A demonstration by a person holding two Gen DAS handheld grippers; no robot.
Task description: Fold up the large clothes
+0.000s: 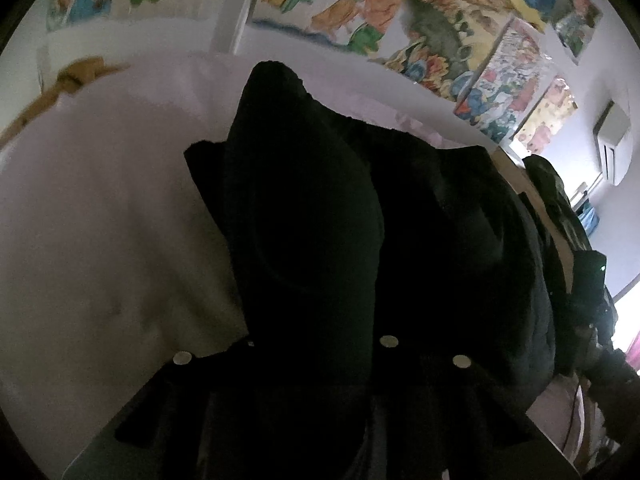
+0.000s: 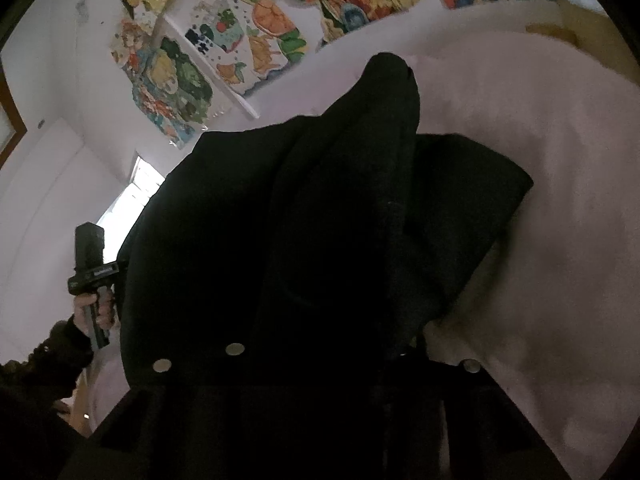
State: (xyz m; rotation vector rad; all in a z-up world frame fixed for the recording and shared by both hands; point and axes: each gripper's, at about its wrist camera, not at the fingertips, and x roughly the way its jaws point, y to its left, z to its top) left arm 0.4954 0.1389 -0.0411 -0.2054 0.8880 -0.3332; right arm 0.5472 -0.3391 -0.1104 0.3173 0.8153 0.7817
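Note:
A large black garment hangs bunched right in front of the left wrist view, rising from between the dark fingers of my left gripper, which is shut on it. The fingertips are buried in the cloth. In the right wrist view the same black garment fills the middle, and my right gripper is shut on another part of it, pads hidden by folds. At the left of that view a hand holds the handle of the left gripper. The cloth drapes over a pale sheet.
The pale sheet covers a bed under and beyond the garment. Colourful drawings cover the wall behind. An air conditioner hangs at the right, a bright window at the left, and a brown object lies at the bed's far left.

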